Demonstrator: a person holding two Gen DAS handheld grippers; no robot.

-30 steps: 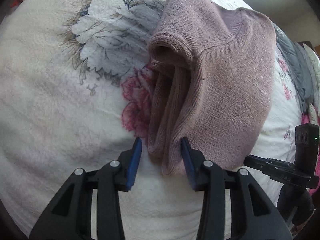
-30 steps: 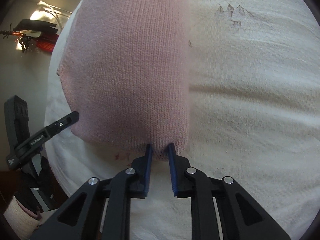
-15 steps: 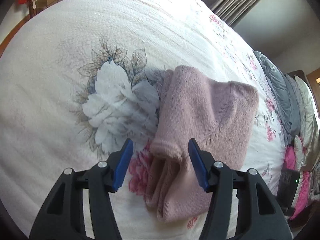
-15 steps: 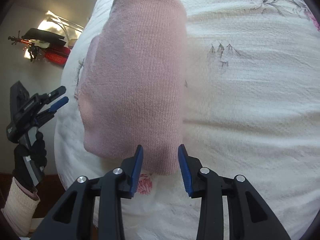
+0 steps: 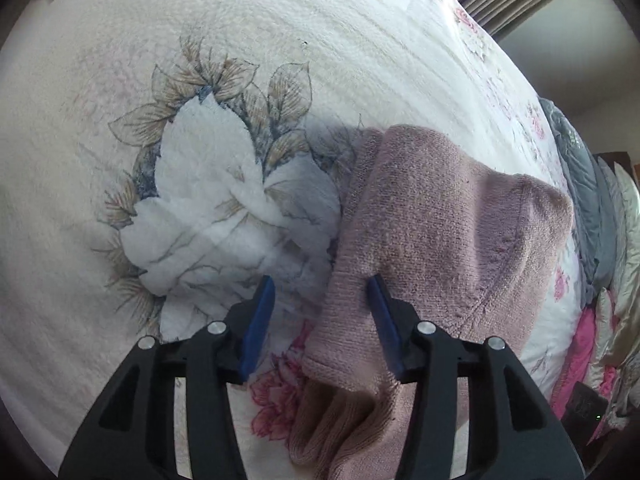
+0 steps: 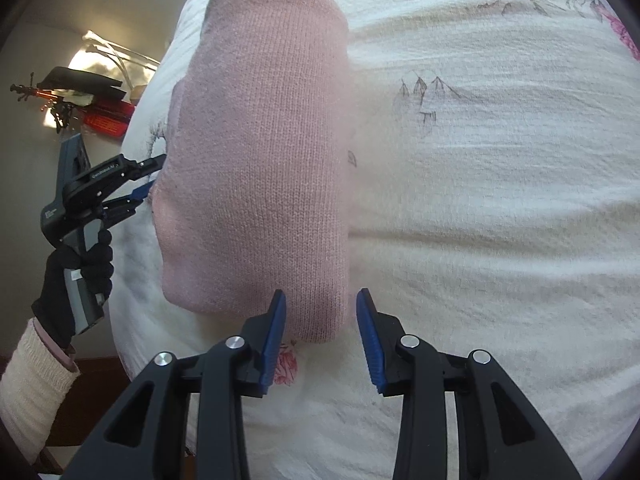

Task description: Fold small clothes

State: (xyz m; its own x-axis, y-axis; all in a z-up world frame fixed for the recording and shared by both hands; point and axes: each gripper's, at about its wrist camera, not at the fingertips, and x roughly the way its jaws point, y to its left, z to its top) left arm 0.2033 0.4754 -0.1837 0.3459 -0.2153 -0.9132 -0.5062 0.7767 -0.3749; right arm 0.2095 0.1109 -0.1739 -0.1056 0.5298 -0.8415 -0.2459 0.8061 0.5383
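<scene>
- Pink knit sweater [image 6: 260,168] lies folded into a compact bundle on the bed [image 6: 500,220], so the fold looks basically done.
- Left gripper [image 5: 320,312] and right gripper [image 6: 320,332]: fingers spread wide, holding nothing.

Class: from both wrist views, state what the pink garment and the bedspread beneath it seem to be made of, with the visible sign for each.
Garment: knitted yarn, probably wool or acrylic; fine vertical stitch rows show, with a soft, matt, slightly fuzzy surface. Bedspread: a woven or quilted textile, possibly cotton; cream, matt, with a ridged, crinkled texture and a printed flower pattern. The fibre itself cannot be confirmed.
</scene>
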